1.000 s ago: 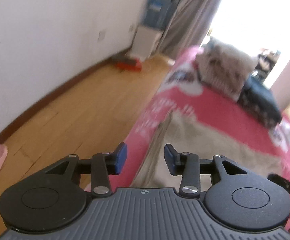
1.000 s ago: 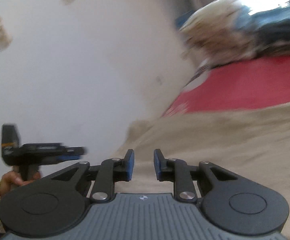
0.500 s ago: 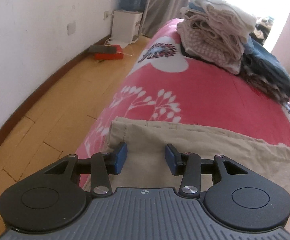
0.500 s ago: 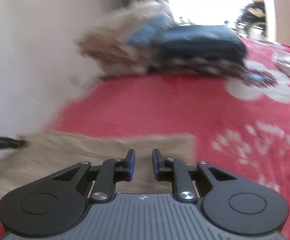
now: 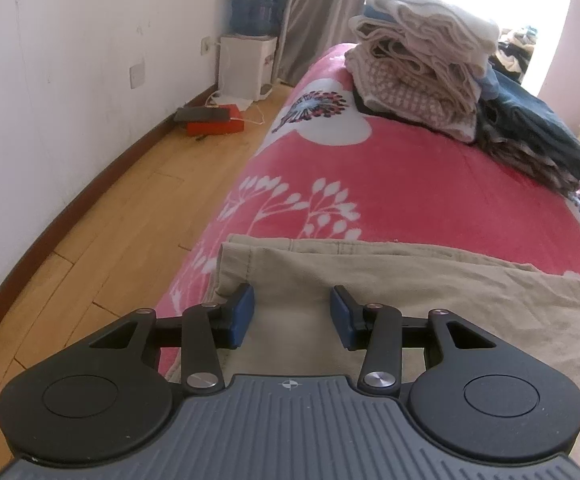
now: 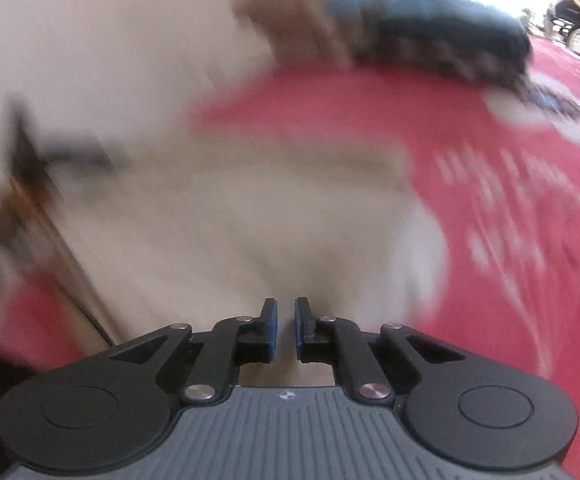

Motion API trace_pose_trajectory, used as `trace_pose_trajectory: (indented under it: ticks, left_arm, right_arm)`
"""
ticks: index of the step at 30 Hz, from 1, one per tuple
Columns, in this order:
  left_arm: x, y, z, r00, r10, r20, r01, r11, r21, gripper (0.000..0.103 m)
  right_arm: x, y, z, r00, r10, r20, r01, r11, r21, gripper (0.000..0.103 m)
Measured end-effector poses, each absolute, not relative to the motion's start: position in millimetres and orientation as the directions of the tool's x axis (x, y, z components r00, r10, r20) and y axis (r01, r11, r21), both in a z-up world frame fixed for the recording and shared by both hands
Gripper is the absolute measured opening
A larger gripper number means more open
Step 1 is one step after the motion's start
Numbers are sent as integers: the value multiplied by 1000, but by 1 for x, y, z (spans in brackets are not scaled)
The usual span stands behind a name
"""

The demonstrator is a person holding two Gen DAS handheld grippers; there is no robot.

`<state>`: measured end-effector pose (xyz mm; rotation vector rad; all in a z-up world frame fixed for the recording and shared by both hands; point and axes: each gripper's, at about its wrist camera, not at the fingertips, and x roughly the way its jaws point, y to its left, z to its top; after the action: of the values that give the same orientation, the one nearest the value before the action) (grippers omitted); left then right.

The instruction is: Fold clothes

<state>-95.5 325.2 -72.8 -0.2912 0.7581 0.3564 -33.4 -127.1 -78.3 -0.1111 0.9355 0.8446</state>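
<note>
**Both grippers down at the khaki garment; right jaws nearly closed**

In the last second we have swung both grippers away from the wall and floor and brought them down over the bed. Our left gripper point(image 5: 292, 316) now hangs steady above the near left corner of the khaki garment point(image 5: 390, 280). Its jaws stand apart, as they did a second ago, with flat cloth showing in the gap and neither blue pad pressing on it. The garment's far hem runs across just ahead of the fingertips, and its left edge lies just beside the left finger, at the bed's side.

Our right gripper point(image 6: 286, 328) has changed more. Its jaws were parted a second ago and have drawn in until only a narrow slit remains. The khaki garment point(image 6: 270, 216) spreads ahead of and beneath the fingers, but the right wrist view is smeared by motion. We cannot tell whether a pinch of cloth sits between the pads or they met on nothing.

The garment lies spread on the red floral blanket point(image 5: 390, 184), which continues beyond the left fingertips. The stack of folded clothes point(image 5: 418, 60) sits well ahead of them, at the far end of the bed.

We judge that this is the start of a fold. The cloth is laid out and both tools are at its near edge. The left has yet to clamp its corner. If the right holds nothing, the lift will be lopsided.
</note>
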Motion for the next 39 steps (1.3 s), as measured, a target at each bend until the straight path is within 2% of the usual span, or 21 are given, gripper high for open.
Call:
trace_pose_trajectory:
  ticks: [1, 3, 6, 8, 11, 16, 17, 19, 20, 23, 24, 28, 30, 33, 37, 39]
  left_arm:
    - [-95, 325, -73, 670, 211, -711, -414, 902, -123, 43]
    - [-94, 324, -72, 669, 213, -713, -412, 904, -117, 43]
    - [-95, 323, -74, 672, 217, -708, -413, 904, -114, 43]
    - [-96, 321, -75, 676, 228, -701, -417, 902, -109, 43]
    - [-96, 319, -77, 679, 239, -694, -425, 899, -107, 43]
    - [-97, 319, -77, 681, 241, -692, -427, 898, -108, 43]
    - [-96, 319, -77, 681, 242, -692, -428, 897, -108, 43]
    - [-96, 320, -75, 675, 239, -698, -431, 896, -110, 43]
    - [-96, 320, -74, 671, 237, -703, -432, 895, -111, 43]
    - [-100, 326, -61, 658, 210, -723, -442, 885, -146, 44]
    - [-106, 328, -53, 662, 203, -721, -443, 882, -158, 46]
    - [-147, 335, -25, 685, 219, -695, -461, 869, -180, 62]
    - [-174, 345, -19, 671, 205, -713, -493, 841, -223, 66]
    - [-207, 358, -25, 653, 125, -747, -530, 780, -333, 68]
    - [-233, 361, -44, 669, -35, -742, -528, 680, -509, 81]
    - [-237, 358, -56, 673, -88, -734, -528, 637, -561, 83]
  right_arm:
    - [-37, -132, -81, 320, 584, -746, -664, 700, 263, 5]
    - [-42, -145, -73, 346, 605, -717, -626, 718, 304, 12]
    - [-60, -163, -52, 351, 688, -635, -614, 681, 399, 12]
    - [-75, -168, -59, 298, 696, -654, -592, 672, 445, 12]
    - [-101, -163, -98, 216, 574, -790, -553, 739, 386, 10]
    - [-115, -177, -82, 241, 576, -781, -504, 762, 407, 11]
    - [-112, -180, -75, 273, 584, -764, -491, 768, 412, 15]
    - [-102, -189, -63, 334, 619, -711, -436, 770, 466, 15]
    - [-96, -190, -59, 353, 632, -690, -411, 767, 493, 17]
    - [-73, -189, -59, 382, 649, -658, -354, 760, 545, 35]
    - [-63, -188, -61, 377, 658, -651, -332, 753, 568, 39]
    - [-23, -186, -77, 351, 707, -614, -238, 701, 672, 45]
    - [-3, -185, -90, 337, 732, -593, -185, 669, 720, 50]
    - [20, -180, -109, 314, 748, -584, -135, 644, 753, 51]
    - [35, -172, -129, 272, 775, -570, -91, 610, 787, 52]
    - [36, -170, -132, 266, 784, -561, -83, 598, 797, 53]
